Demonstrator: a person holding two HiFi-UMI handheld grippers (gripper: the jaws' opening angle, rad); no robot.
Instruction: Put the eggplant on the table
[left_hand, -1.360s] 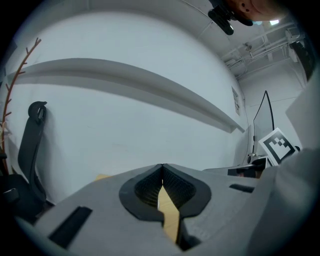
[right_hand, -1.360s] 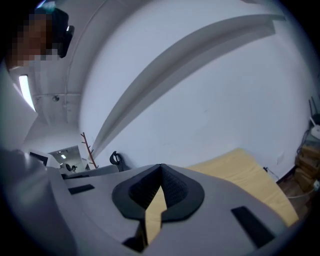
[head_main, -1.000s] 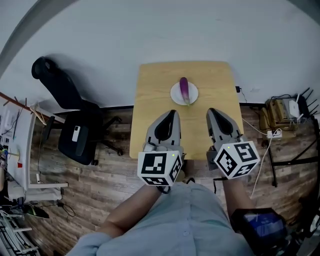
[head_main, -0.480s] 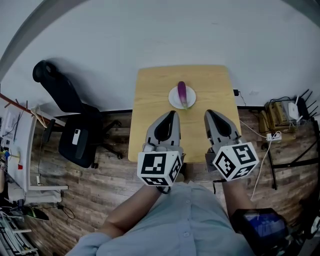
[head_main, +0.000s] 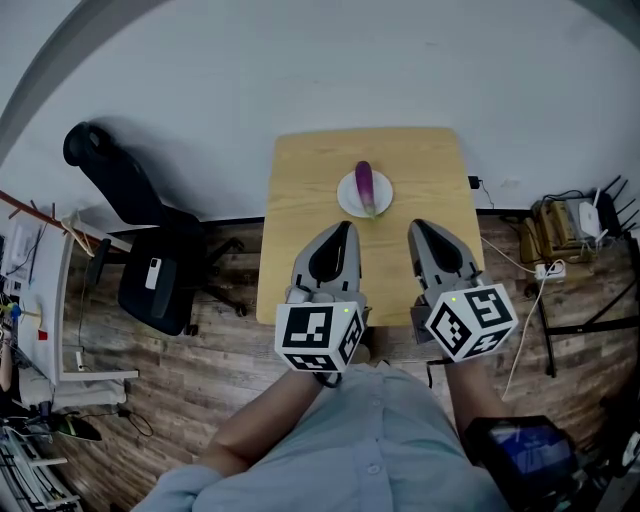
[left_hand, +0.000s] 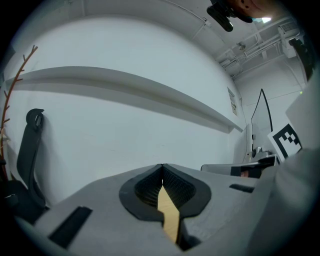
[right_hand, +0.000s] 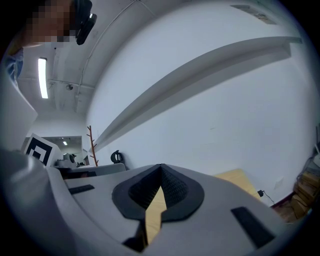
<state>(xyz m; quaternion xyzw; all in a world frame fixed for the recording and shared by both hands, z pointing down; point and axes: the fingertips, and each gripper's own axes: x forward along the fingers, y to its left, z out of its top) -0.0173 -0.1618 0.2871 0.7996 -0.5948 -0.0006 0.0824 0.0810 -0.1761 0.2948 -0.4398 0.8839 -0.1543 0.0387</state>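
Observation:
A purple eggplant (head_main: 365, 186) lies on a small white plate (head_main: 349, 199) in the middle of a light wooden table (head_main: 305, 215), seen in the head view. My left gripper (head_main: 345, 226) and right gripper (head_main: 418, 224) hover side by side over the table's near edge, short of the plate. Both are shut with nothing between their jaws. In the left gripper view the left gripper (left_hand: 161, 167) has its tips together, with only tabletop showing behind the pads. The right gripper (right_hand: 160, 166) looks the same in its own view. Neither gripper view shows the eggplant.
A black office chair (head_main: 150, 270) stands left of the table on the wood floor. Cables and boxes (head_main: 565, 235) sit at the right by the wall. A white wall runs just behind the table's far edge.
The view shifted slightly between the frames, so table and plate sit a little differently in the picture. Both grippers hold the same place, shut throughout.

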